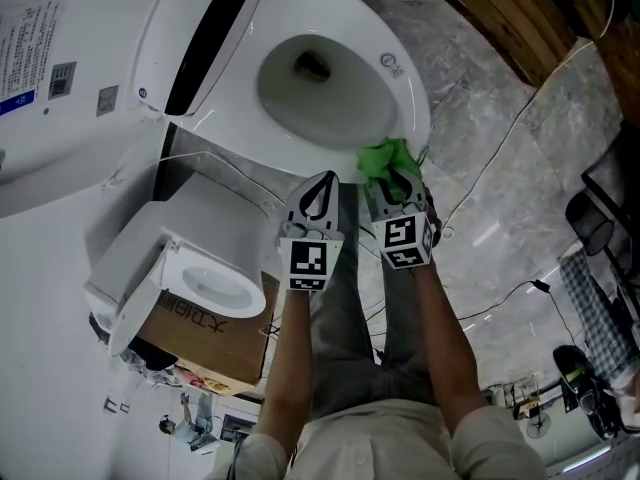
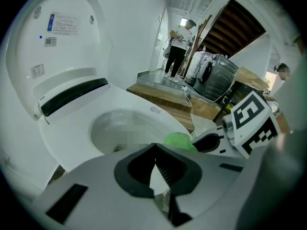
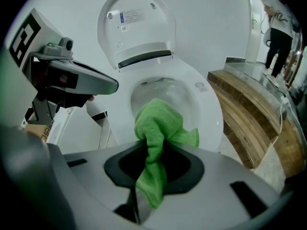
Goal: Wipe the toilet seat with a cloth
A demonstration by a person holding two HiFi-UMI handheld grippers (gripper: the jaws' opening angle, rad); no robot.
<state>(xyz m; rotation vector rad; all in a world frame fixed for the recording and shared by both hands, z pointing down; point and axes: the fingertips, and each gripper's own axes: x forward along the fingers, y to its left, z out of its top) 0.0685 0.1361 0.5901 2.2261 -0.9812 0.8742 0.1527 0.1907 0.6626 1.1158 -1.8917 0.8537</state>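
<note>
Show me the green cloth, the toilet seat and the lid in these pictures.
green cloth [image 3: 156, 123], right gripper view, on its bunched upper part.
toilet seat [image 1: 412, 103], head view, on the rim's right side.
lid [image 3: 139, 35], right gripper view, on its raised inner face.

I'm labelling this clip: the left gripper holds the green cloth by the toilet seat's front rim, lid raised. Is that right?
Wrong gripper: the right gripper holds the green cloth by the toilet seat's front rim, lid raised, as the right gripper view shows. The left gripper is shut on nothing.
</note>
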